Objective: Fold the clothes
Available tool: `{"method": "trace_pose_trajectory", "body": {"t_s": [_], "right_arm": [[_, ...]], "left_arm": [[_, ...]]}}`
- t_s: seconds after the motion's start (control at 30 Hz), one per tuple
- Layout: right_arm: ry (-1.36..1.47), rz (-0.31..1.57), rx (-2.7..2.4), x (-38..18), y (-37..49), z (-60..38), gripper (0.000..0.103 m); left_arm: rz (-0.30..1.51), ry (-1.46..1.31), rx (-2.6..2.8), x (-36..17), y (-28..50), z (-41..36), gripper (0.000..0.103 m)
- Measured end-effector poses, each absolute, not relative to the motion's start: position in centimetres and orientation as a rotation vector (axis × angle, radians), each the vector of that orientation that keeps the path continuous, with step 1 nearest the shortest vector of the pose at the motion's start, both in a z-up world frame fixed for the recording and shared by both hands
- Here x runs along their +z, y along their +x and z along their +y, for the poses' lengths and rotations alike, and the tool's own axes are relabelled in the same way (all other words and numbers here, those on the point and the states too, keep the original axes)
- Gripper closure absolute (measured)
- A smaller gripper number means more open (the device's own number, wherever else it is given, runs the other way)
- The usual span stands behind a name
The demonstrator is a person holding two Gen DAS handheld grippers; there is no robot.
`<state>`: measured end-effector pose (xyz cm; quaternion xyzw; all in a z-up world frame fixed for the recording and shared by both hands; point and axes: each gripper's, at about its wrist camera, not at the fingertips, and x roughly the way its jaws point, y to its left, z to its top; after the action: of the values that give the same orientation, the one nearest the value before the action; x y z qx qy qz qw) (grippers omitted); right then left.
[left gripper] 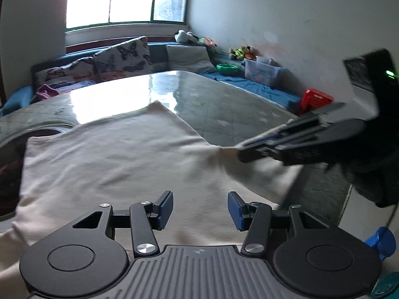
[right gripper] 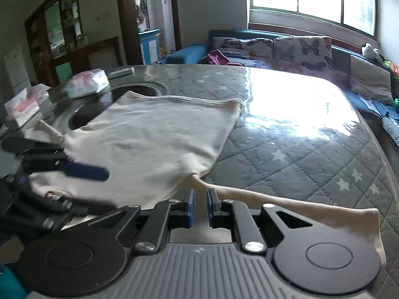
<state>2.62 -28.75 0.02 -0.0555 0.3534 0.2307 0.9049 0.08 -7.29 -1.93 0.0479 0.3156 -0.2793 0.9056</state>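
Observation:
A cream T-shirt [left gripper: 119, 159] lies spread on the glass-topped quilted table [left gripper: 219, 99]; it also shows in the right wrist view [right gripper: 159, 137]. My left gripper [left gripper: 200, 209] is open above the shirt's near edge, holding nothing. My right gripper [right gripper: 200, 205] is nearly shut, pinching a bunched part of the shirt near a sleeve [right gripper: 311, 209] that trails to the right. The right gripper shows from the side in the left wrist view [left gripper: 245, 152], at the shirt's right edge. The left gripper shows blurred in the right wrist view [right gripper: 82, 172].
Tissue packs [right gripper: 87, 84] and a box [right gripper: 22, 107] sit at the table's far left by a round dark opening [right gripper: 147, 91]. A sofa with butterfly cushions [left gripper: 119, 59] runs behind the table. A red stool [left gripper: 315, 98] and plastic bin [left gripper: 261, 71] stand by the wall.

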Motion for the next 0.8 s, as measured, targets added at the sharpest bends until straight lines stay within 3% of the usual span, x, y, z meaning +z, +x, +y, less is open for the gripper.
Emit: {"method": "trace_pose_trajectory", "body": {"t_s": [0.27,0.43,0.67,0.8], "right_arm": [[-0.115,0.718,0.366,-1.4,4.3,-31.1,0.092],[-0.103,0.724,0.241,-1.6,3.5,-34.9,0.085],[-0.070,0.723,0.033,-1.5,1.8,-41.0,0.084],[-0.010,0.711,-0.019,-1.1,0.4,-42.9,0.072]], "left_arm": [[0.672,0.128,-0.594,-2.7,-0.2,-7.8,0.051],[0.671,0.141,-0.597,-2.9,0.1,-8.1,0.051],[0.665,0.168,-0.599,-2.9,-0.1,-8.3,0.051],[0.664,0.174,-0.595,-2.9,-0.2,-8.4,0.051]]}}
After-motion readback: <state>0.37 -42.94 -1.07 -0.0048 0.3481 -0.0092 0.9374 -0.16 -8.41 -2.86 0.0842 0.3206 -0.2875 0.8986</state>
